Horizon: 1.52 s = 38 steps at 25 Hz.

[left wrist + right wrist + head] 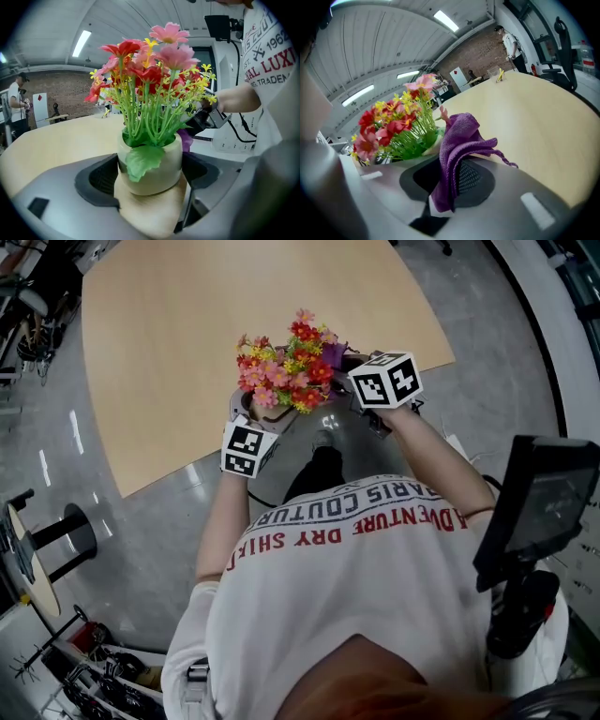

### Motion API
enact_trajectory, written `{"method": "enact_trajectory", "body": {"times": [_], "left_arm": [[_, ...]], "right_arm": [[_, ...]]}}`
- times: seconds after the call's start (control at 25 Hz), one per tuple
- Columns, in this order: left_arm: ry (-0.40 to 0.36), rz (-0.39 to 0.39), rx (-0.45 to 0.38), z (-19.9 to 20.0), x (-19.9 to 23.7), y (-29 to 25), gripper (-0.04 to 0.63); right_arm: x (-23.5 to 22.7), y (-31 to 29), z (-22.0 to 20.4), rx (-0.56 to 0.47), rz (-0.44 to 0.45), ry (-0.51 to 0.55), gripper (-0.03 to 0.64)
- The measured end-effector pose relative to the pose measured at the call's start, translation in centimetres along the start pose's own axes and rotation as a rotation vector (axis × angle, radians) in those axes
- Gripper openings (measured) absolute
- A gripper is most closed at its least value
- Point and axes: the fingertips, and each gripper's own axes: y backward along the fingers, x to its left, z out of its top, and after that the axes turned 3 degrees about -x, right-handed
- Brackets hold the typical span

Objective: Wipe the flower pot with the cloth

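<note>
The left gripper (150,174) has its jaws spread wide and pressed on both sides of the small cream ceramic flower pot (164,166), so the pot sits squarely between its pads and is held there. A bunch of red, pink and yellow artificial flowers (150,79) on green stems rises from the pot, directly ahead of and above this gripper. The pot is at the near edge of the pale wooden table (234,334). I cannot tell whether its base rests on the wood or hangs just clear of it.

The right gripper (447,183) has its jaws nearly closed on the purple microfibre cloth (461,136). The pinched cloth stands up in a bunched fold beyond the jaw tips. From this gripper, the pot and flowers lie just ahead and to the left, with the top of the cloth right beside the pot's rim. In the left gripper view a purple edge of cloth shows close against the far right side of the pot. No view settles whether the two actually touch.

As I judge it, the preparation is complete, with the pot steadied in one gripper and the cloth in the other. The wiping itself is at most just starting. The pot wall facing the left gripper looks uncovered, and rubbing around it appears to be what remains.
</note>
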Motion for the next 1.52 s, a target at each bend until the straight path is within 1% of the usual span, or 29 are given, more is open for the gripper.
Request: {"method": "enact_trajectory", "body": {"times": [0.16,0.28,0.4,0.52,0.68,0.76,0.8,0.84,0.88,0.92,0.96,1.08,1.2,1.36,1.52], "left_arm": [[-0.010,-0.025,0.003,0.3,-0.2,0.1,0.433],[-0.015,-0.028,0.003,0.1,0.0,-0.1,0.434],[0.005,-0.006,-0.008,-0.1,0.1,-0.4,0.434],[0.054,0.025,-0.044,0.5,0.4,0.9,0.434],[0.177,0.068,-0.082,0.8,0.2,4.8,0.434],[0.232,0.090,-0.098,1.4,-1.2,7.8,0.429],[0.248,0.109,-0.118,2.3,-2.2,9.7,0.348],[0.251,0.135,-0.148,3.6,-3.6,11.6,0.209],[0.247,0.163,-0.184,5.3,-5.3,13.4,0.133],[0.244,0.183,-0.216,7.0,-7.4,15.0,0.033],[0.246,0.180,-0.238,8.5,-10.1,16.1,0.002],[0.261,0.114,-0.265,10.9,-19.9,18.7,0.002],[0.239,0.093,-0.307,11.9,-27.7,21.8,0.002],[0.211,0.063,-0.333,13.3,-34.9,25.6,0.002],[0.173,0.059,-0.319,12.7,-39.2,28.5,0.002]], "right_arm": [[-1.3,-0.8,-1.3,0.115,-0.102,0.078,0.041],[-2.0,-1.4,-1.8,0.159,-0.133,0.112,0.041],[-2.8,-0.7,-1.2,0.108,-0.140,0.086,0.041],[-2.9,1.8,0.0,0.021,-0.188,0.098,0.041],[-1.3,7.8,1.2,-0.075,-0.241,0.144,0.041],[1.1,11.5,1.2,-0.111,-0.228,0.181,0.041],[2.8,13.4,1.1,-0.125,-0.203,0.206,0.041],[4.7,15.4,0.9,-0.135,-0.167,0.234,0.041],[6.8,17.4,0.4,-0.142,-0.122,0.262,0.041],[8.8,19.4,-0.3,-0.147,-0.070,0.287,0.043],[10.7,21.5,-1.5,-0.152,-0.015,0.309,0.041],[16.4,27.1,-7.0,-0.159,0.125,0.385,0.041],[21.6,30.9,-12.0,-0.154,0.218,0.444,0.041],[26.6,34.5,-16.3,-0.134,0.272,0.473,0.041],[29.9,36.5,-19.9,-0.134,0.284,0.475,0.041]]}}
